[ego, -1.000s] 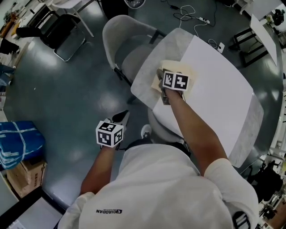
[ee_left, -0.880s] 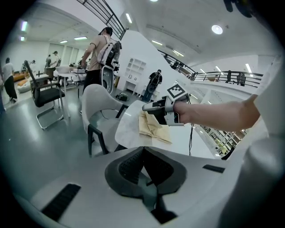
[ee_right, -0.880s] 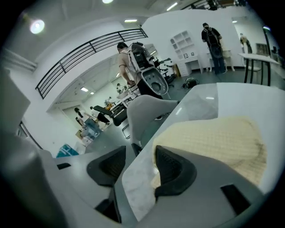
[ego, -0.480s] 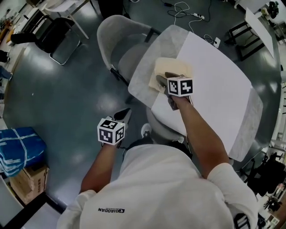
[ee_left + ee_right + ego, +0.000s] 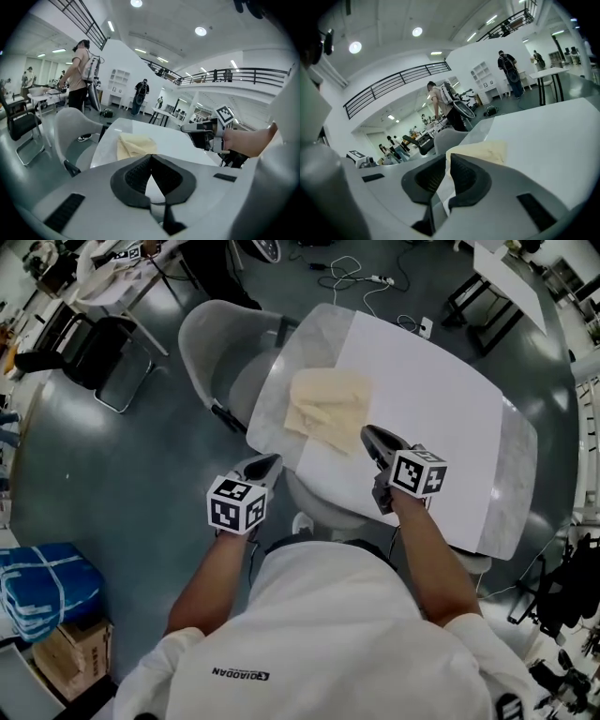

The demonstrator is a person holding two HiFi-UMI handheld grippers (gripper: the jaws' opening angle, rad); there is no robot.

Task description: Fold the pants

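The cream pants (image 5: 327, 409) lie folded in a small stack at the left end of the white table (image 5: 441, 399), with nothing touching them. They also show in the left gripper view, pants (image 5: 133, 145), and in the right gripper view, pants (image 5: 480, 151). My right gripper (image 5: 370, 437) hovers near the table's front edge, just short of the pants. Its jaws have just been closing to a narrow slit with nothing between them (image 5: 447, 159). My left gripper (image 5: 265, 465) is off the table's left corner, its tips meeting on nothing (image 5: 150, 157).
A grey shell chair (image 5: 211, 343) stands against the table's left side and a second seat (image 5: 323, 507) sits under the near edge. A blue bag (image 5: 37, 577), a black chair (image 5: 103, 352) and cables (image 5: 361, 273) are on the floor. People stand (image 5: 79, 75) farther back.
My right gripper has left the pants and pulled back toward me, to the table's near edge. My left gripper has risen toward the table corner. The pants stay folded.
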